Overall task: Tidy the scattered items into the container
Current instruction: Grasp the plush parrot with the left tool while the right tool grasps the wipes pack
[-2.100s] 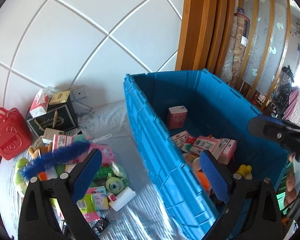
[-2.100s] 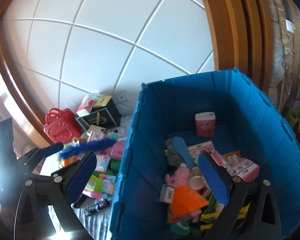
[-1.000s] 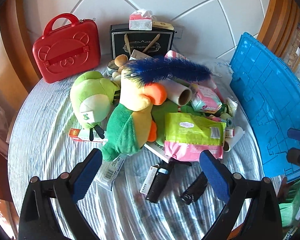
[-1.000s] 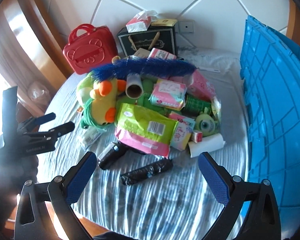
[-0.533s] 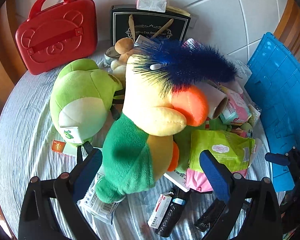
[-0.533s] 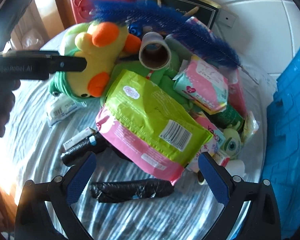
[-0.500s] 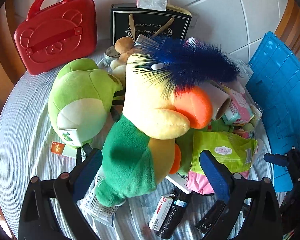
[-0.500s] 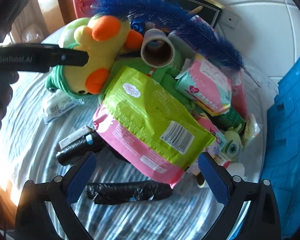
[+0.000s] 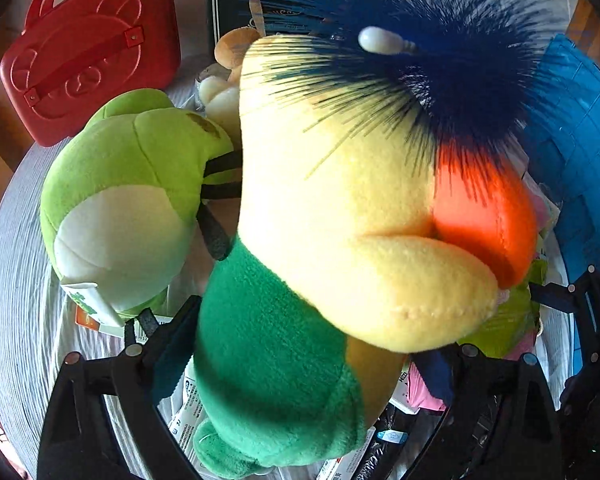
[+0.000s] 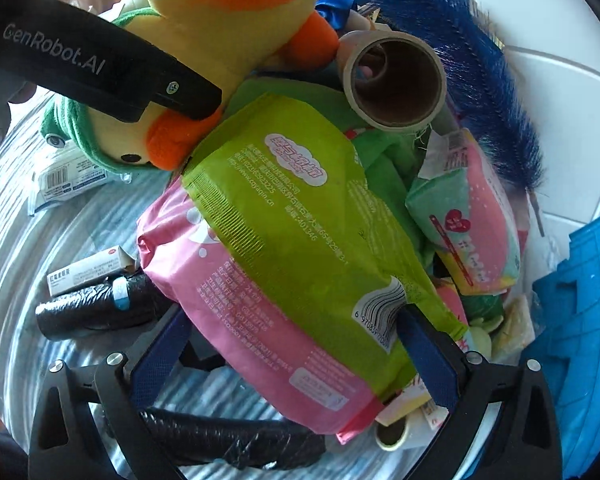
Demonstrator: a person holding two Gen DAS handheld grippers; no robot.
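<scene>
A plush duck (image 9: pixel 340 240), yellow with a green body and an orange beak, lies on the pile and fills the left wrist view. My left gripper (image 9: pixel 304 344) straddles its green body and its jaws are closing, but I cannot see the pads pressing it. One of its fingers (image 10: pixel 140 80) crosses the duck (image 10: pixel 228 20) in the right wrist view. My right gripper (image 10: pixel 292 320) is open around the lower end of a green and pink pack (image 10: pixel 292 248). The blue crate (image 9: pixel 580 152) (image 10: pixel 580 320) stands to the right.
On a round table with a striped cloth (image 9: pixel 16 280) lie a green frog plush (image 9: pixel 128 184), a red case (image 9: pixel 88 52), a blue bristle brush (image 10: pixel 480 80), a cardboard tube (image 10: pixel 396 80), a pink tissue pack (image 10: pixel 468 220), a small box (image 10: pixel 88 272) and two black rolls (image 10: pixel 96 312) (image 10: pixel 228 440).
Both grippers have sunk toward the pile. The left one now has the duck between its narrowing jaws. The right one has rolled and come down over the green and pink pack.
</scene>
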